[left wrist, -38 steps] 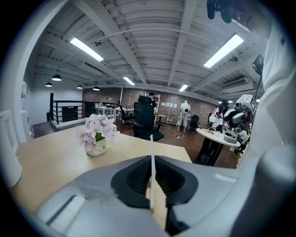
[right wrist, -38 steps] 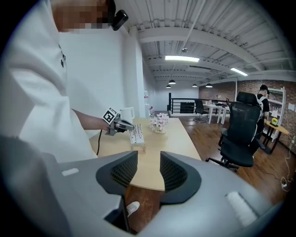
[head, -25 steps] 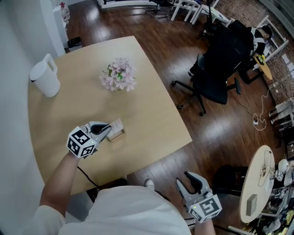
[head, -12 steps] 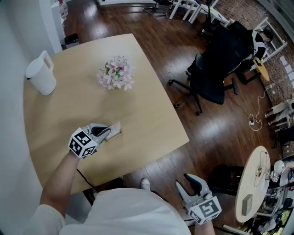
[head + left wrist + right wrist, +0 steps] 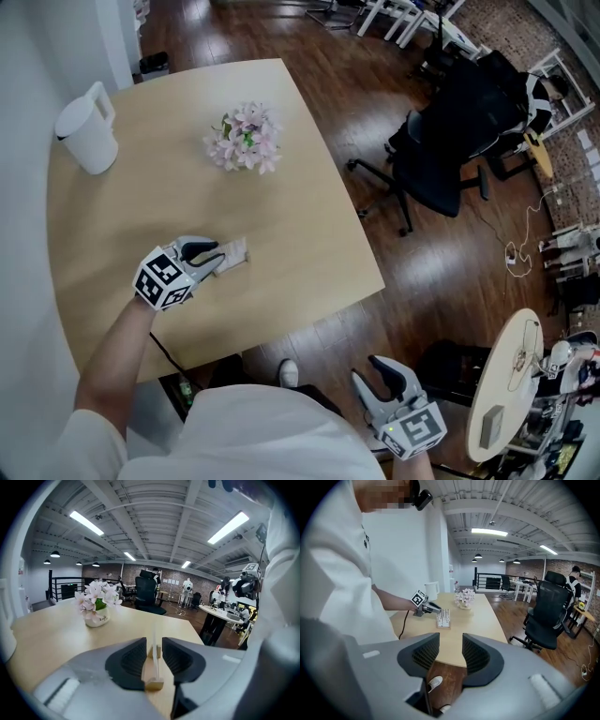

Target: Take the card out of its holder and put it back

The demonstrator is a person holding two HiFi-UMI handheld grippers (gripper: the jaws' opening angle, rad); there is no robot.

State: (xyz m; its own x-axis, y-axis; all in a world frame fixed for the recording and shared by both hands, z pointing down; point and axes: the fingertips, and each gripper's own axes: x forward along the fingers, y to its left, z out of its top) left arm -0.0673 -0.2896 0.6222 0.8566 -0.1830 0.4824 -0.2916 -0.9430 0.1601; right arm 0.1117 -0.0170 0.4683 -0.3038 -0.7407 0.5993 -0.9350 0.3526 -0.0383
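Note:
A thin white card (image 5: 156, 665) stands upright in a small wooden holder (image 5: 153, 684) on the tan table (image 5: 169, 187). My left gripper (image 5: 153, 644) straddles it, and its jaws are opening: a narrow gap shows on each side of the card, so the pads do not press it. In the head view the left gripper (image 5: 214, 255) lies low on the table with the holder (image 5: 236, 253) at its tips. My right gripper (image 5: 368, 373) hangs open and empty beside my body, off the table, over the wooden floor. From there the holder (image 5: 444, 618) shows far off.
A white jug (image 5: 86, 131) stands at the table's far left. A pot of pink flowers (image 5: 246, 141) sits at the far middle. A black office chair (image 5: 450, 131) stands on the floor to the right, and a small round table (image 5: 506, 384) at the lower right.
The left gripper's jaws were shut on the card and have now parted from it. The gripper stays at the holder. The right gripper has hardly moved.

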